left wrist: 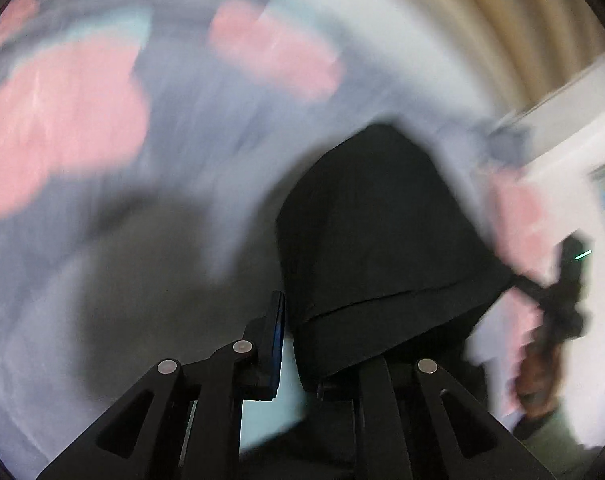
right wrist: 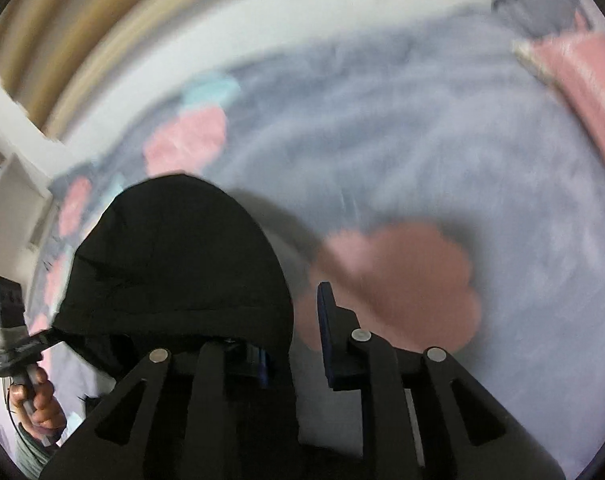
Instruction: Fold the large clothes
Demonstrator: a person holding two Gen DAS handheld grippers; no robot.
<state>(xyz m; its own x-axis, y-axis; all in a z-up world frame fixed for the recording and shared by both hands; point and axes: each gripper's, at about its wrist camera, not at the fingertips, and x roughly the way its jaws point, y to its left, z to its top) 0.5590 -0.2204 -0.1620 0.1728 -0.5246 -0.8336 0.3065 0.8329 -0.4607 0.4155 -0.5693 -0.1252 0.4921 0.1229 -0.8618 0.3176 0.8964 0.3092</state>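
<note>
A black garment (left wrist: pixel 382 232) hangs stretched between my two grippers, above a grey bedspread with pink and teal cloud shapes. My left gripper (left wrist: pixel 298 344) is shut on the garment's hemmed edge; its left finger (left wrist: pixel 276 340) shows, the right one is hidden under the cloth. In the right wrist view the black garment (right wrist: pixel 174 264) drapes over my right gripper (right wrist: pixel 294 340), which is shut on it; its right finger (right wrist: pixel 328 332) shows bare, the left is covered. Each view shows the other hand-held gripper at its edge, the right one (left wrist: pixel 562 300) and the left one (right wrist: pixel 14 340). Both views are motion-blurred.
The bedspread (right wrist: pixel 442 152) fills most of both views. A white wall or headboard band (right wrist: pixel 262 52) and beige curtain folds (left wrist: pixel 502 8) lie beyond it. A white door or cabinet edge (right wrist: pixel 14 184) stands at the side.
</note>
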